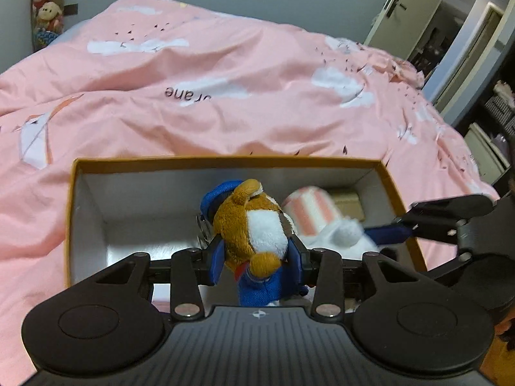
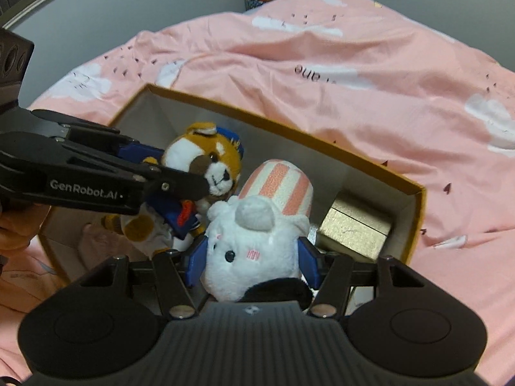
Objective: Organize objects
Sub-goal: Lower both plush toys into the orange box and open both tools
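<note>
An open cardboard box with a white inside lies on a pink bed; it also shows in the right wrist view. My left gripper is shut on a brown-and-white plush dog in blue clothes, held over the box; the dog also shows in the right wrist view. My right gripper is shut on a white plush animal with a pink-striped hat, held inside the box beside the dog. The white plush also shows in the left wrist view.
A gold box lies in the cardboard box's right end. The pink duvet covers the bed all around. Stuffed toys hang at the far wall. A door and shelves stand at right.
</note>
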Motion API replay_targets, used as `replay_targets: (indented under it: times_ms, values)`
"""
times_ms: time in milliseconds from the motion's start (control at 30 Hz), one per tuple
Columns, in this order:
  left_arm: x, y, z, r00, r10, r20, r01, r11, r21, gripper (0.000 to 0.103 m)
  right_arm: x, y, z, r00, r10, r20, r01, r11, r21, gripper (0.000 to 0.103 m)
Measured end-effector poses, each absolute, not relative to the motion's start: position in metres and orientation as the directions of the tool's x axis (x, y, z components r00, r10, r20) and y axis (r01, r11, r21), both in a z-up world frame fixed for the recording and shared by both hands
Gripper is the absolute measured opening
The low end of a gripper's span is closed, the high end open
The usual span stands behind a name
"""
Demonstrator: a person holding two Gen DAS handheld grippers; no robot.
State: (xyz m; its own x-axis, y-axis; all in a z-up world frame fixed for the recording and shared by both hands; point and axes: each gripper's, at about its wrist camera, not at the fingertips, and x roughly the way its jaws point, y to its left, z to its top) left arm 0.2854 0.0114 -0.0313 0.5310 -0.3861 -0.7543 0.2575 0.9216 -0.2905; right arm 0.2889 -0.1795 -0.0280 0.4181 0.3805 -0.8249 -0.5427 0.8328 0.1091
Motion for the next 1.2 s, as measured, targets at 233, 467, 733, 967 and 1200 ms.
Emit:
replay_targets:
  times_ms: [233, 467, 733, 967, 1200]
  values:
    - [0.295, -0.001, -0.052, 0.496, -0.343, -0.798, 0.285, 0.932, -0.224, 0.045, 0.302, -0.179, -0.052, 0.402, 0.355, -0.844, -0.533, 0.840, 0.099, 0.061]
    - [0.301, -0.005, -0.063, 0.456, -0.309, -0.835, 0.289, 0.938, -0.189, 0.045, 0.304, -0.178, -0.062, 0.397, 0.373, -0.839, -0.536, 0.836, 0.118, 0.061]
    - [0.317, -0.007, -0.082, 0.401, -0.279, -0.873, 0.254, 0.949, -0.186, 0.045, 0.309, -0.171, -0.070, 0.402, 0.351, -0.846, -0.531, 0.842, 0.097, 0.062]
    - [0.312, -0.008, -0.076, 0.427, -0.270, -0.863, 0.263, 0.950, -0.167, 0.052, 0.308, -0.175, -0.068, 0.406, 0.363, -0.839, -0.514, 0.850, 0.119, 0.067]
    - [0.282, -0.004, -0.032, 0.572, -0.250, -0.781, 0.275, 0.956, -0.104, 0.059, 0.284, -0.179, -0.030, 0.487, 0.356, -0.798, -0.492, 0.867, 0.087, 0.074]
